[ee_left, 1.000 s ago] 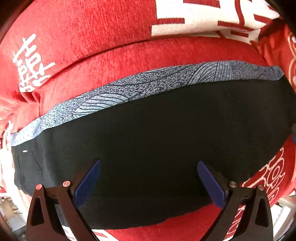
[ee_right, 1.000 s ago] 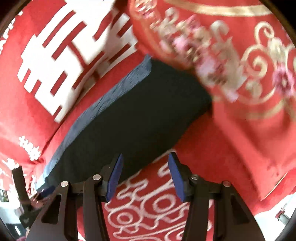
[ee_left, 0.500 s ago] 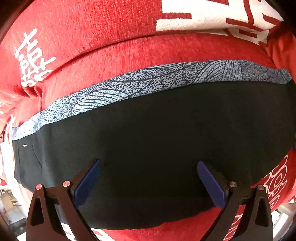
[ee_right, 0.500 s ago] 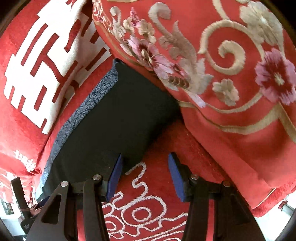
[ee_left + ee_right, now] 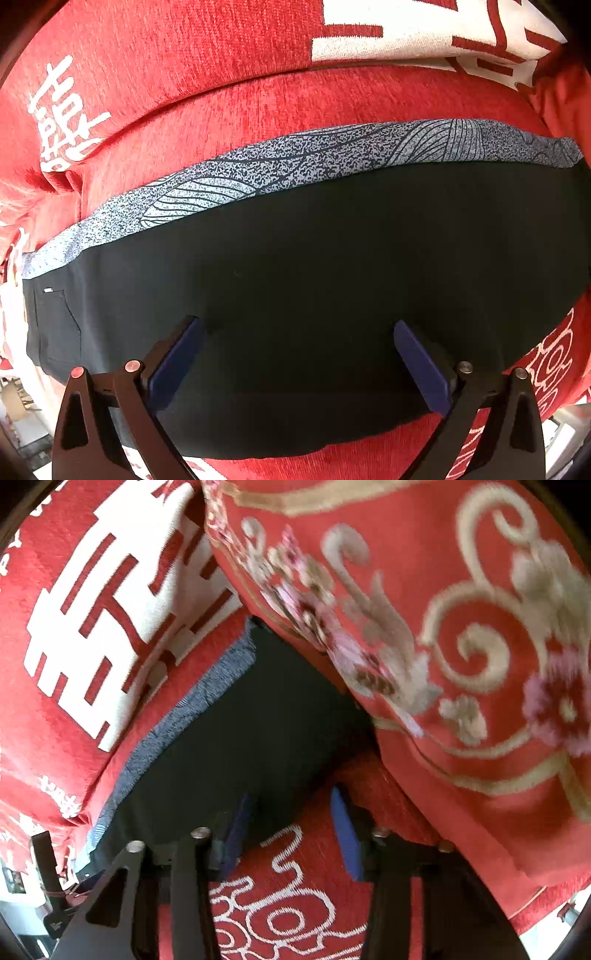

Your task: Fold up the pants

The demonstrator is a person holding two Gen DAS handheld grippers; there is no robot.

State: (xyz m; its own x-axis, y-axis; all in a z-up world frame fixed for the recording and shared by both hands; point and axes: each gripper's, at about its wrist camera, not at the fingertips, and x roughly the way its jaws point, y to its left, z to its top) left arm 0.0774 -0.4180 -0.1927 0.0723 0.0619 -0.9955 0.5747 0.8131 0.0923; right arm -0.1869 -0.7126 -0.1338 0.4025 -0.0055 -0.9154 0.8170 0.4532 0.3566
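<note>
Right claw (image 5: 291, 823) has edged closer to the pants' corner, jaws just narrowing, nothing pinched.
Red sofa (image 5: 229, 110) fills both views; black pants (image 5: 314, 288) lie flat across frame centre; left claw (image 5: 295, 354) hangs wide apart over them, gripping nothing.

- On the red plush back cushion (image 5: 207, 48), at its left, a white Chinese character is woven; it looks like 囍 (double happiness), but small strokes are not clear.
- At top right of the same cushion stands a big white block sign (image 5: 424, 33), cut by the frame; in the right wrist view it (image 5: 110, 635) reads as a large 囍.
- The white curls on the red seat cover (image 5: 288, 904) are ornament, not text.
</note>
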